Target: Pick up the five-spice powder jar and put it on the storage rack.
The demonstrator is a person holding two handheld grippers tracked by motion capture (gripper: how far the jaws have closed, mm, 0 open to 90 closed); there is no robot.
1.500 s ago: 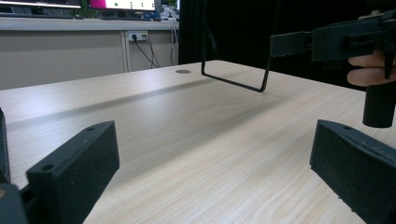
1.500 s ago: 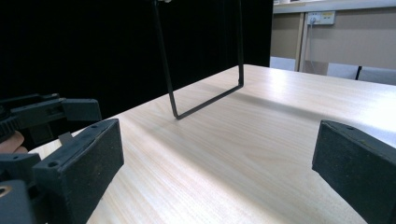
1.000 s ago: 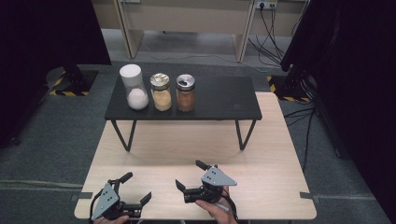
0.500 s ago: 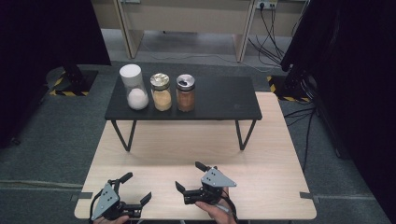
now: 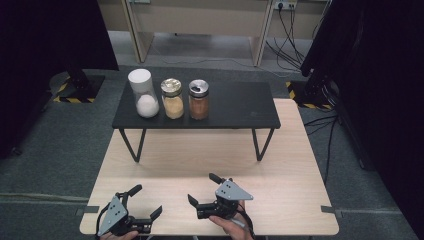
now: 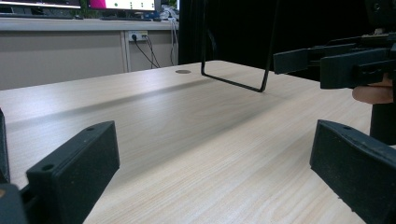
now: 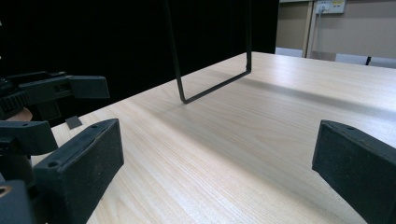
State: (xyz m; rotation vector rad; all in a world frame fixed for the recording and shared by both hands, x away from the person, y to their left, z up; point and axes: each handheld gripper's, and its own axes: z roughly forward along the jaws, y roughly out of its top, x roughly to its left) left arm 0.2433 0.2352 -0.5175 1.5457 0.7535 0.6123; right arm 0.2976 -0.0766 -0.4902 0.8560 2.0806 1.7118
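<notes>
no change from before: left hand-held gripper [image 5: 146, 202] and right hand-held gripper [image 5: 203, 189] wide open, empty

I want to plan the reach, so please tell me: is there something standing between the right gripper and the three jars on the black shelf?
Nothing visible does. The right gripper is open, low over the bare wooden table. The three jars stand higher up on the black shelf, so the reach must rise over its front edge.

Wooden table [image 5: 280, 165] carries a black shelf [image 5: 235, 107] holding three jars [image 5: 173, 98]
</notes>
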